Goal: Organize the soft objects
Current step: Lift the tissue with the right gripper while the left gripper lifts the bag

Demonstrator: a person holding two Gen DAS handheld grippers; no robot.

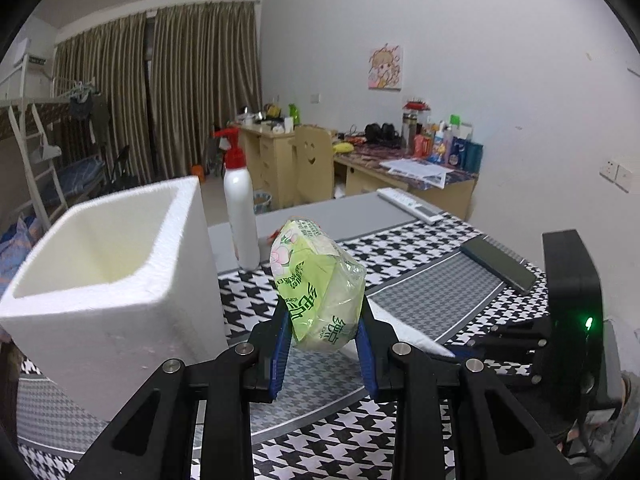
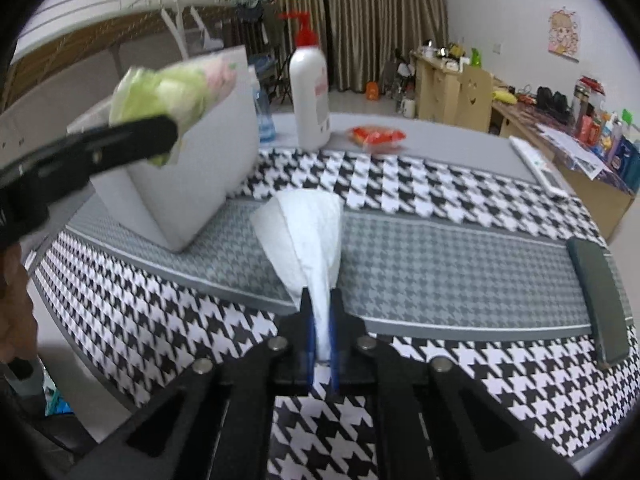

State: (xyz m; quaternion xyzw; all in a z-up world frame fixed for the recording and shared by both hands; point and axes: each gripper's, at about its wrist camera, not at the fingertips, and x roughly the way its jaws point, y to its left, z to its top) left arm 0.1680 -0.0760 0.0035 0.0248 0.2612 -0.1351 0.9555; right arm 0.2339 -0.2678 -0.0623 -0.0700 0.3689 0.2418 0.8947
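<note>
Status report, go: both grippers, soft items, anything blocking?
Left gripper shut on green tissue pack. Right gripper shut on white tissue. Foam box open, unobstructed.

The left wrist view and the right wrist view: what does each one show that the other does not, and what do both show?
Only the left wrist view looks into the white foam box, open at the top. Only the right wrist view shows the right gripper shut on a white tissue, an orange packet and a blue bottle. Both show the left gripper holding the green tissue pack, the white pump bottle, the dark phone and the houndstooth cloth.
</note>
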